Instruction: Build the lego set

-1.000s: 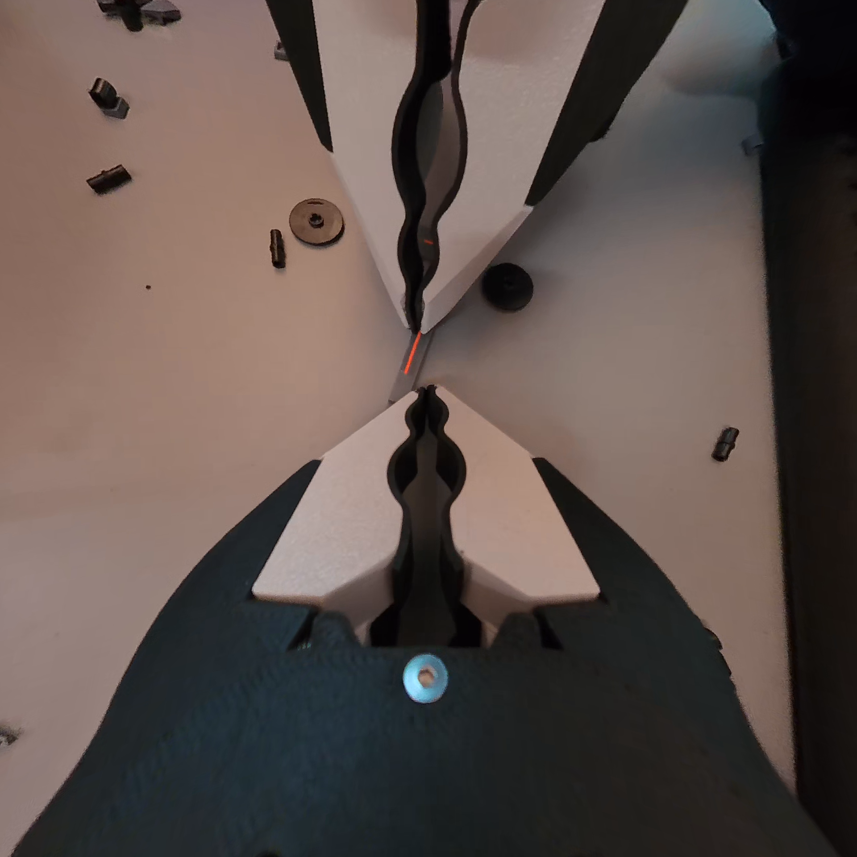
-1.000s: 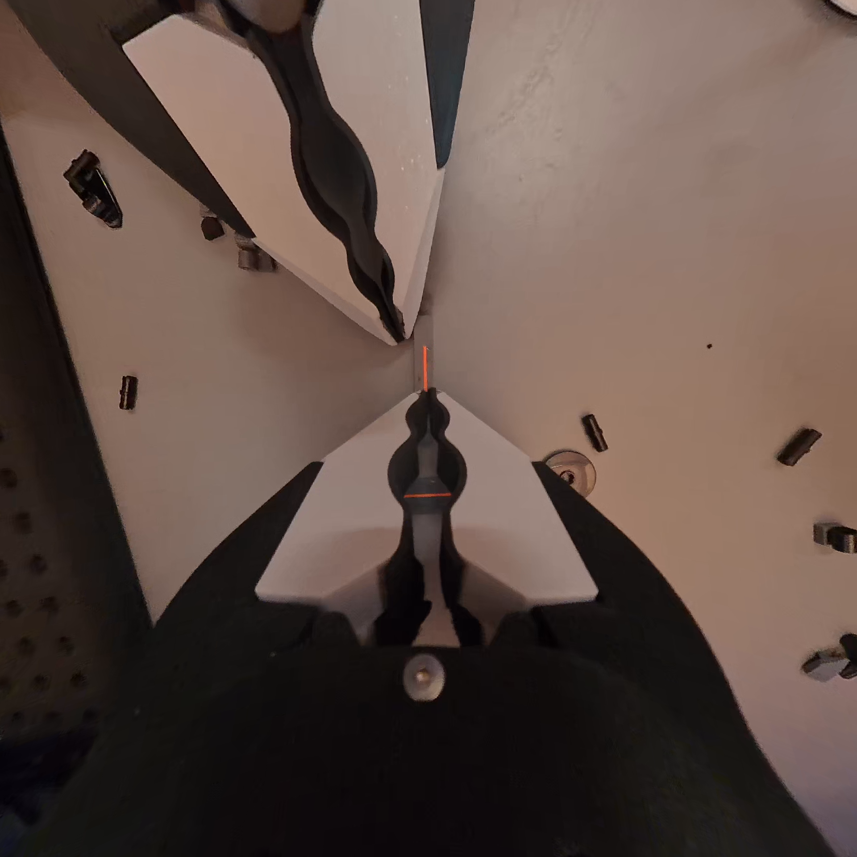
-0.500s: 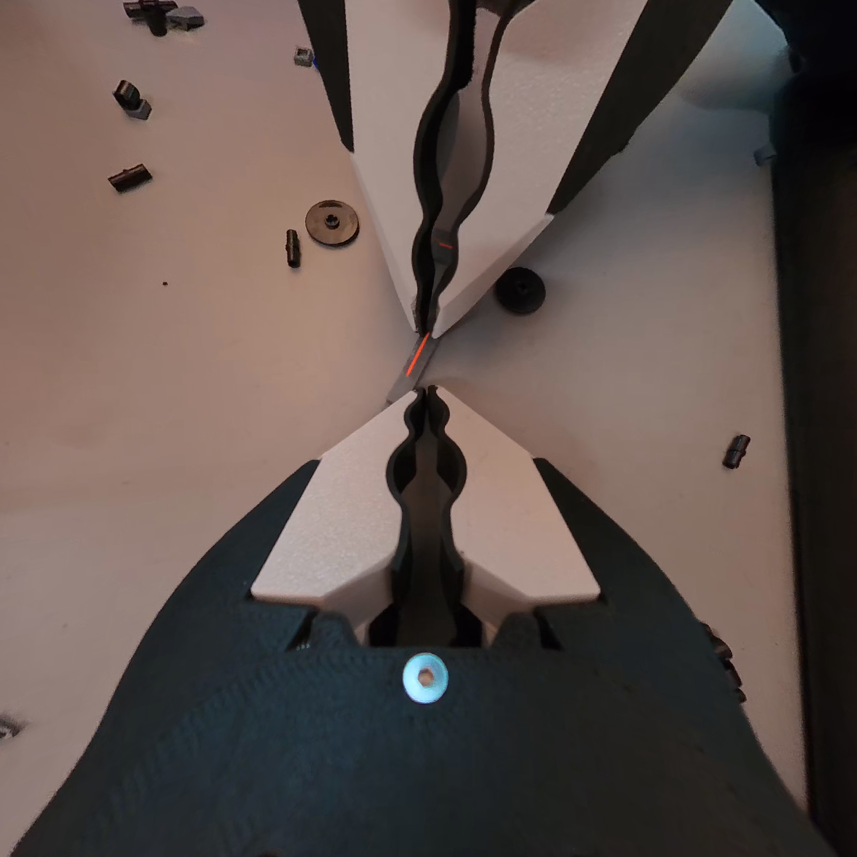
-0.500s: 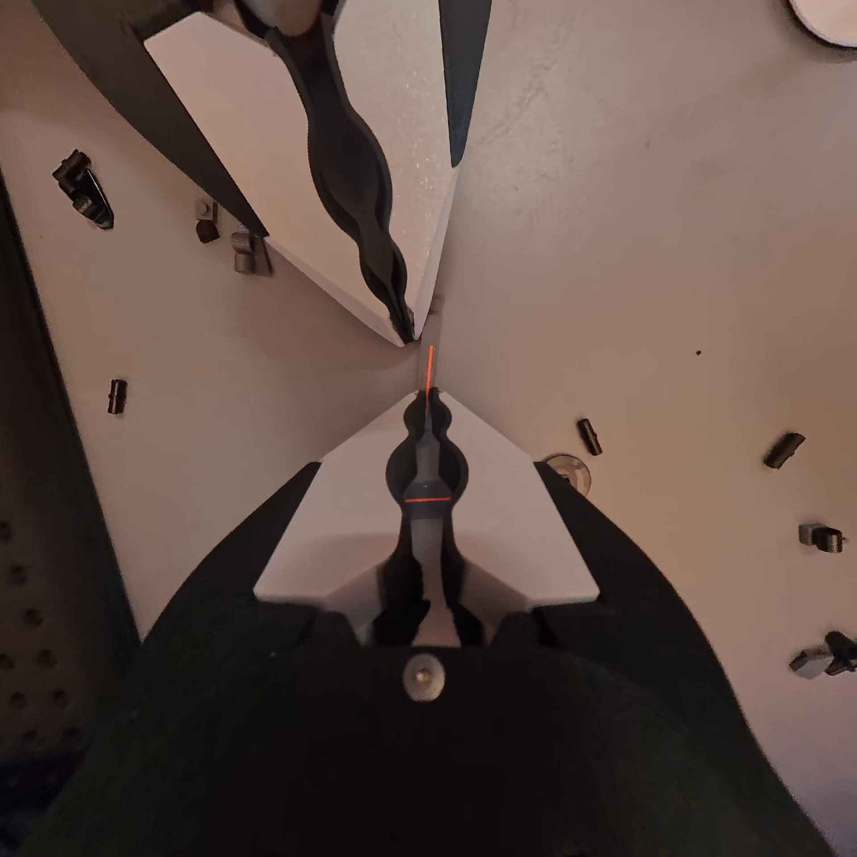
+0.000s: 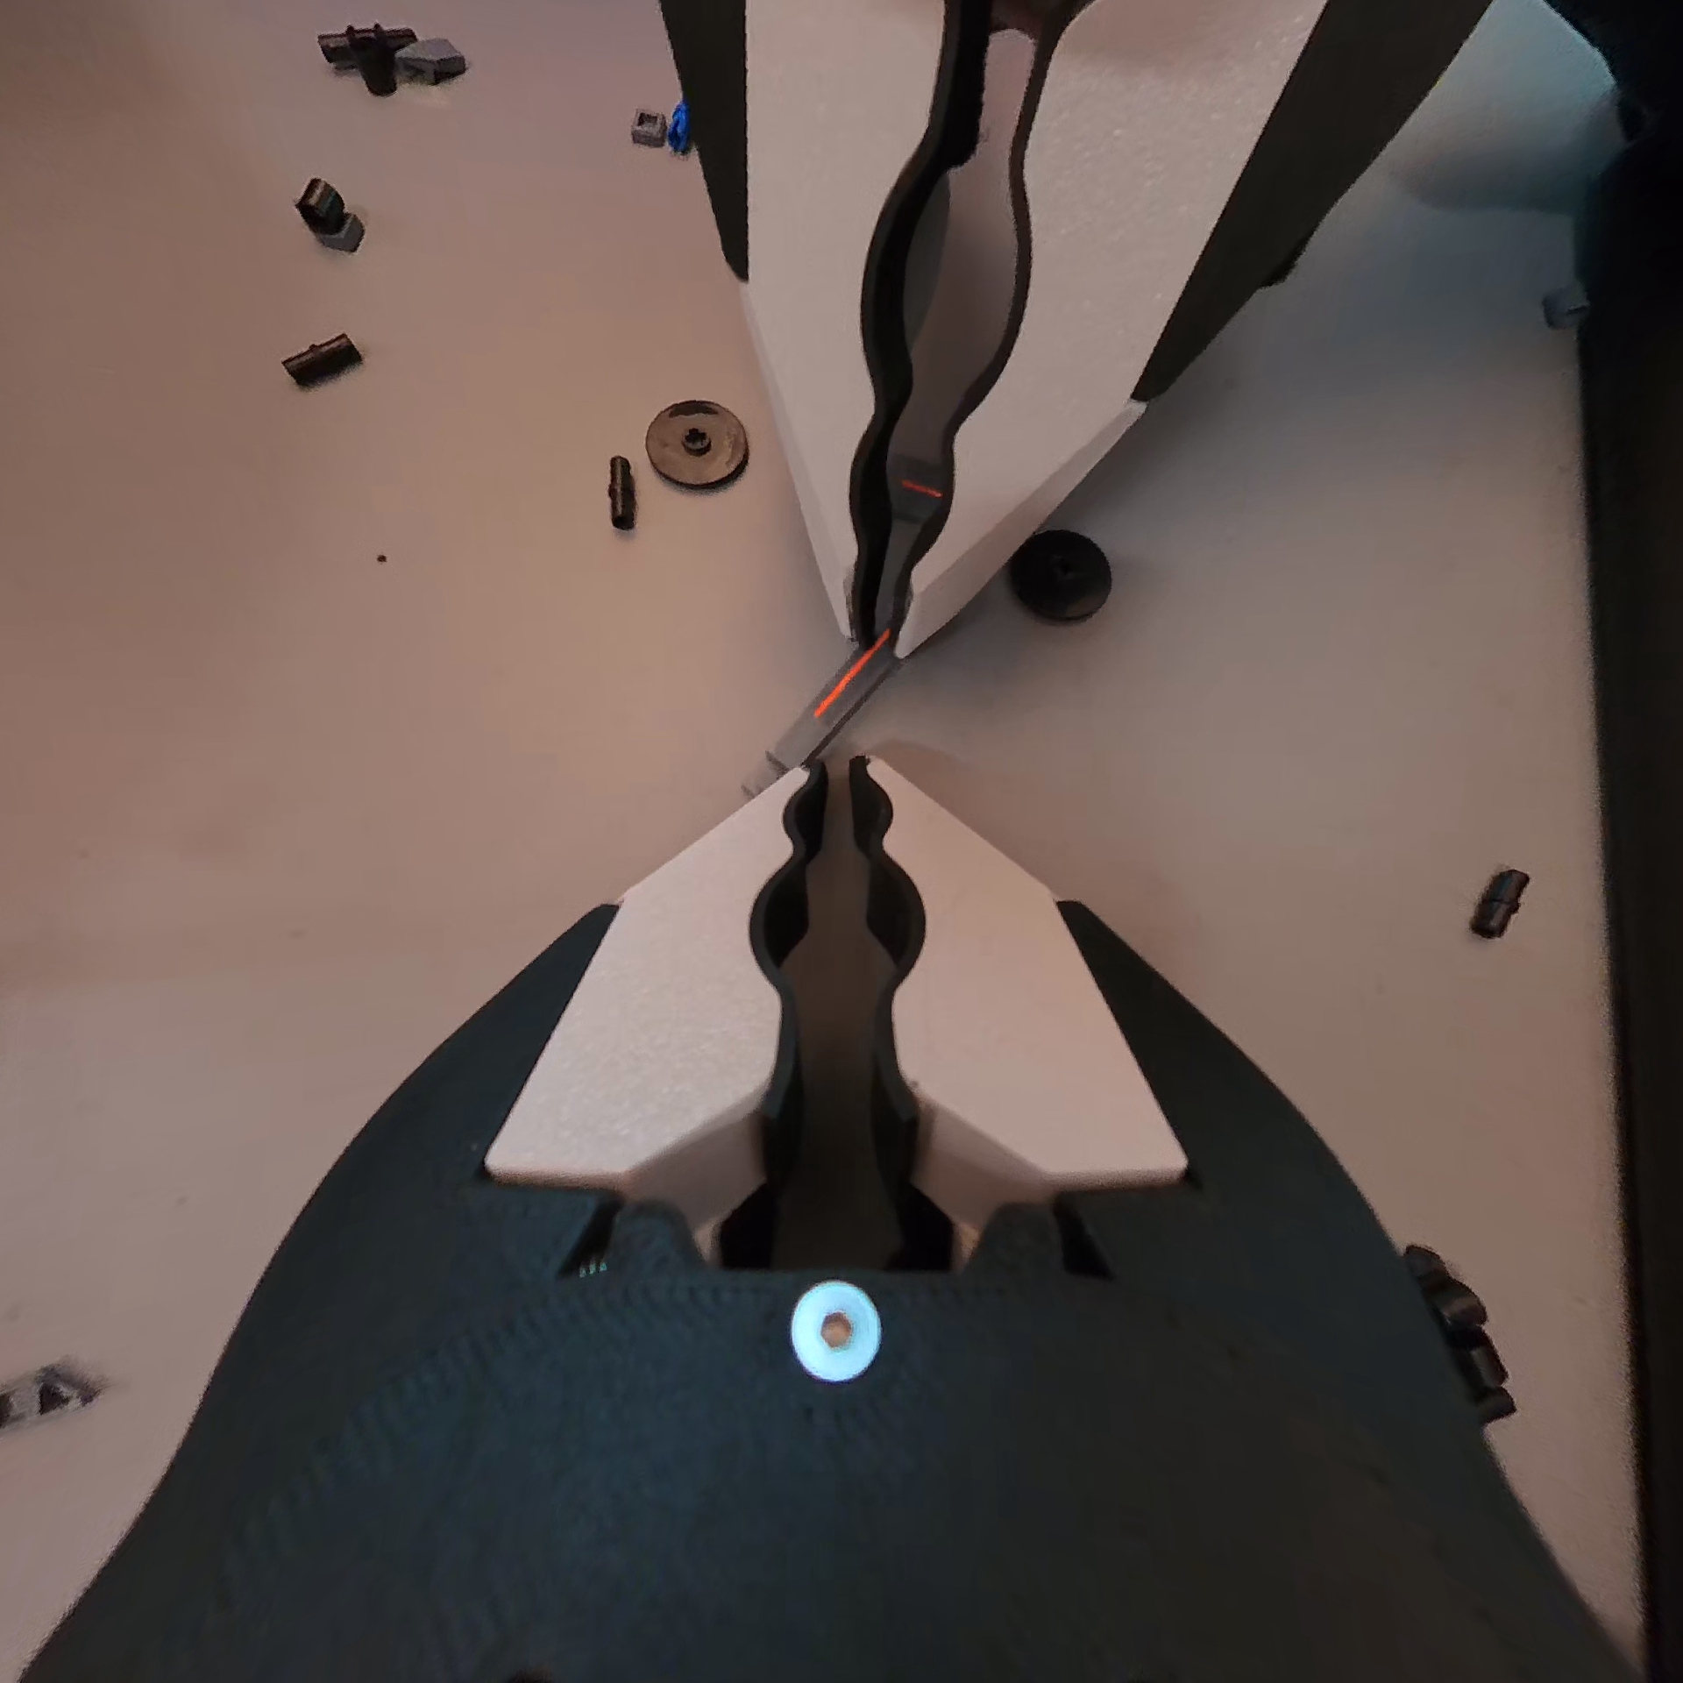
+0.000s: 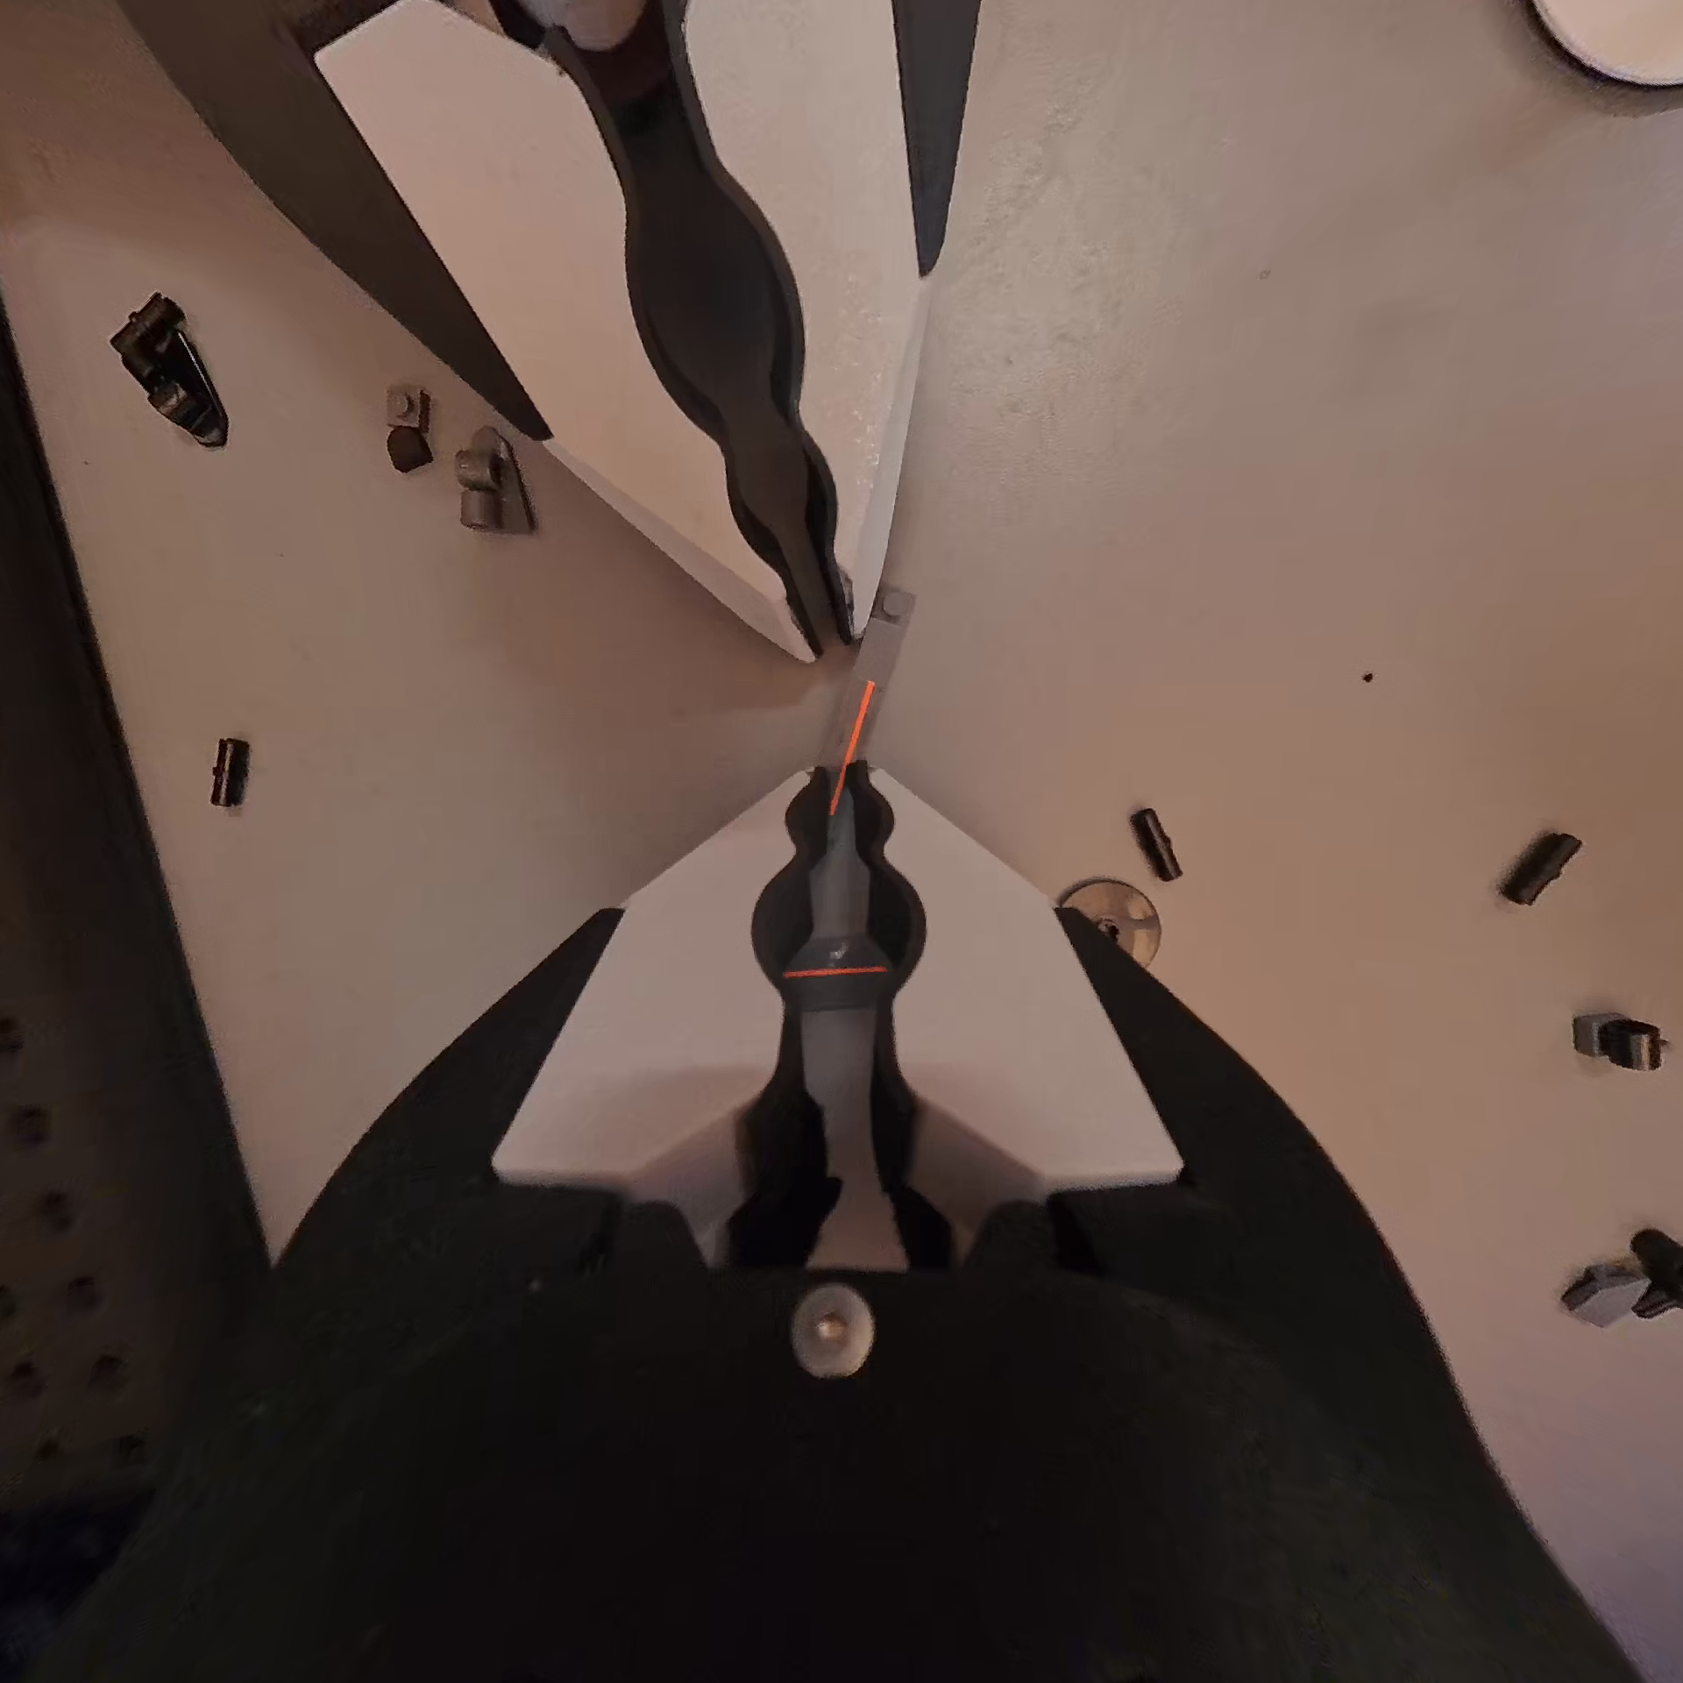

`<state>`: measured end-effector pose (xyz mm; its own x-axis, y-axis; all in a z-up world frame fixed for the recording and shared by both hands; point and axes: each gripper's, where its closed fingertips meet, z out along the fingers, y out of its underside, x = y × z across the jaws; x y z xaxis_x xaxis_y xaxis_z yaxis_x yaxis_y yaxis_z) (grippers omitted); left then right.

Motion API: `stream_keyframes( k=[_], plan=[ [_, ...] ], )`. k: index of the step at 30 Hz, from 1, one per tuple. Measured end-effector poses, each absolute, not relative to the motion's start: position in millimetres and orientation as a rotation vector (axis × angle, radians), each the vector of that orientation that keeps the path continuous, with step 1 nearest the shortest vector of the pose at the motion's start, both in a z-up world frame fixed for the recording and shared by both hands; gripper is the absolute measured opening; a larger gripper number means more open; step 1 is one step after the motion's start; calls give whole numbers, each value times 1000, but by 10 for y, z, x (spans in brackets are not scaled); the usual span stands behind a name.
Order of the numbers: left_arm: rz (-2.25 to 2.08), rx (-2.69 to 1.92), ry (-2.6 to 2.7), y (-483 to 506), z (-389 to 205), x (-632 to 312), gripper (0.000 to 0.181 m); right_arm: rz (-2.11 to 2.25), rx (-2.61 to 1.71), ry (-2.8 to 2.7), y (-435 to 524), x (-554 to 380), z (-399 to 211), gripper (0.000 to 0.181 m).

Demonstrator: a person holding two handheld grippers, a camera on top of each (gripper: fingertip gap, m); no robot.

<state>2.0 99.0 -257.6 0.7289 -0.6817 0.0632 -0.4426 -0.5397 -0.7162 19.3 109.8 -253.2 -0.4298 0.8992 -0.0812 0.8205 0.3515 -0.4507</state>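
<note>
Left fingers (image 5: 710,965) parted by a thin slit at the tips, clamping nothing; left gripper (image 5: 836,774) sits tip to tip with the right gripper (image 5: 876,628), which enters the left wrist view from 12 o'clock. Right fingers (image 6: 984,984) clenched on the grey lego piece (image 6: 861,706): a slim grey bar with an orange line along it. Its rear runs back between the pads to a dark collar (image 6: 833,970) with an orange band. The bar's free end carries a stud and lies just beside the left gripper (image 6: 829,637) tips on their 3 o'clock side in the right wrist view, not between them. Left wrist view agrees: grey bar (image 5: 833,706) leaves the right tips toward 7 o'clock and ends against the outer edge of the left finger tip. Can't tell if it touches the white worktop (image 5: 273,774) below. Loose parts around, left wrist view: black disc (image 5: 697,444) and short black pin (image 5: 622,492) at 11 o'clock, black round part (image 5: 1059,576) at 1 o'clock just beside the right finger, another pin (image 5: 1498,902) at 3 o'clock, more small black and grey bits far out at 10–11 o'clock. Right wrist view: grey bits (image 6: 492,483) at 10 o'clock, pin (image 6: 229,771) at 9 o'clock, pale disc (image 6: 1111,915) half hidden behind the right finger at 4 o'clock, and a dark perforated panel (image 6: 55,1184) along the left edge.
</note>
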Motion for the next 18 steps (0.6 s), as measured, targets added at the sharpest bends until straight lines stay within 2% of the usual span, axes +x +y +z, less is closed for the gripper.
stream_keyframes(
  k=[18],
  plan=[
    [-391, -2184, 792, 1074, -2502, -61, 7, 730, -1584, -2378, 1181, 228, -2474, 6]
  ],
)
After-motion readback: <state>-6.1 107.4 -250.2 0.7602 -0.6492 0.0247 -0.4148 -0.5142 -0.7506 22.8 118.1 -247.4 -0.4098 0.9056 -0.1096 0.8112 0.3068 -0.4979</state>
